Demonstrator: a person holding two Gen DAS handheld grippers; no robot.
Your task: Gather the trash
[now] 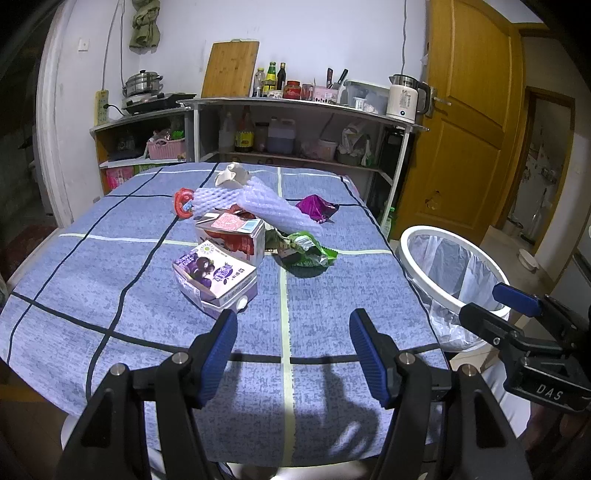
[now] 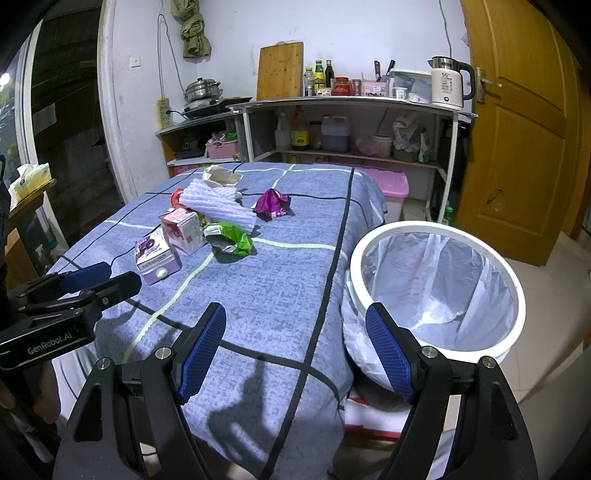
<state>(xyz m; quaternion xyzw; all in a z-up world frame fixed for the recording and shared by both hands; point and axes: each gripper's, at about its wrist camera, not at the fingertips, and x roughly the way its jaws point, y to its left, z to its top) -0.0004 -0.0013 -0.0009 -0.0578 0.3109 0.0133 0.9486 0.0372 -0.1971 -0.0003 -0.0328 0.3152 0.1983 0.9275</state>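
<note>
Both grippers empty w/ jaws spread wide: left gripper (image 1: 293, 328) hangs over near edge of blue checked tablecloth (image 1: 332, 295), right gripper (image 2: 295, 325) betw. cloth edge & white round bin w/ clear plastic liner (image 2: 437, 286). Trash sits mid-table: purple drink carton (image 1: 216, 275), red-white carton (image 1: 232, 236), white foam mesh sleeve (image 1: 255, 206), crumpled green wrapper (image 1: 304, 253), magenta wrapper (image 1: 317, 207). Only right view shows pink lidded box (image 2: 395, 186) behind table & bin's full rim; left view catches just part.

White walls (image 1: 332, 33) back a long open shelf unit (image 2: 351, 122) crowded with bottles. On its top a wooden cutting board (image 2: 279, 70) leans at the wall, and a white kettle (image 2: 448, 83) stands at the right end. A steel pot (image 1: 142, 83) sits on the lower counter. A yellow-brown wooden door (image 2: 524, 122) closes the right side above pale floor tiles (image 2: 554, 266).
</note>
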